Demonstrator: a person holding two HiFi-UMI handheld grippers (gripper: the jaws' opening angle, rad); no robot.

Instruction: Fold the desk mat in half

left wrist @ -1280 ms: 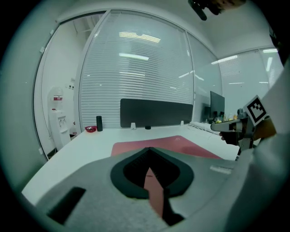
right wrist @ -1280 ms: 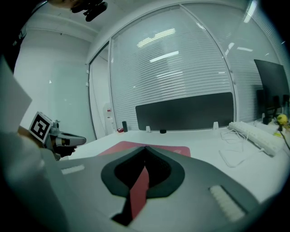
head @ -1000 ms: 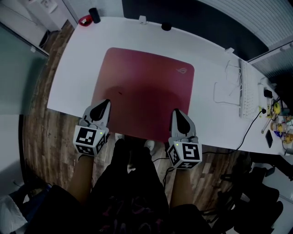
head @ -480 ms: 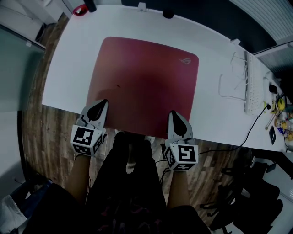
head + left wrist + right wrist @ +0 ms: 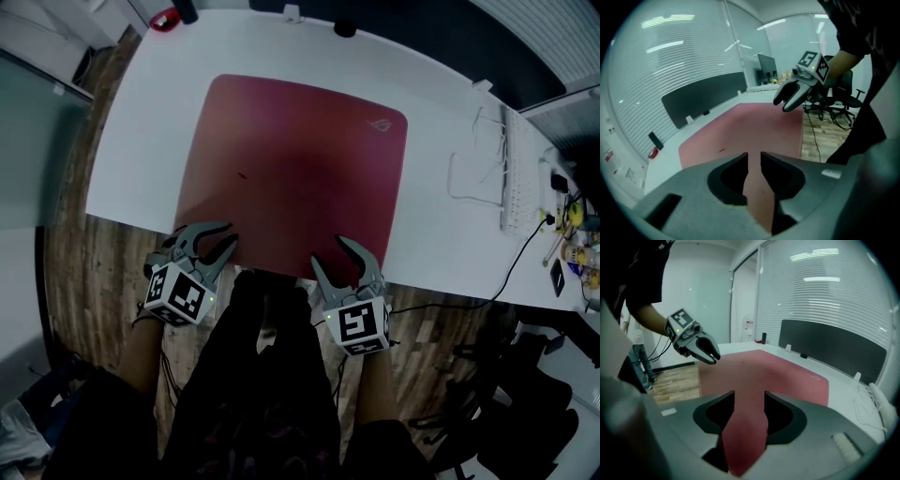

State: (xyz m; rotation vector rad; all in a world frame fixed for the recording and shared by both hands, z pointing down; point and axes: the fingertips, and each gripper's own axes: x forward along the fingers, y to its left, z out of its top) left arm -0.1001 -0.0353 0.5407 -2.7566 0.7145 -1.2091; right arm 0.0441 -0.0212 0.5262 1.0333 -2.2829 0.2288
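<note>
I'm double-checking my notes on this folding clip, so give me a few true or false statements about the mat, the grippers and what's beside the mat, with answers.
1. The desk mat lies flat and unfolded. True.
2. The logo sits at the mat's near left corner. False: it is at the far right corner.
3. Both grippers are at the mat's far edge. False: the left gripper and right gripper are at the near edge, jaws opening, nothing held between them.
4. A white keyboard lies to the right of the mat. True.
</note>
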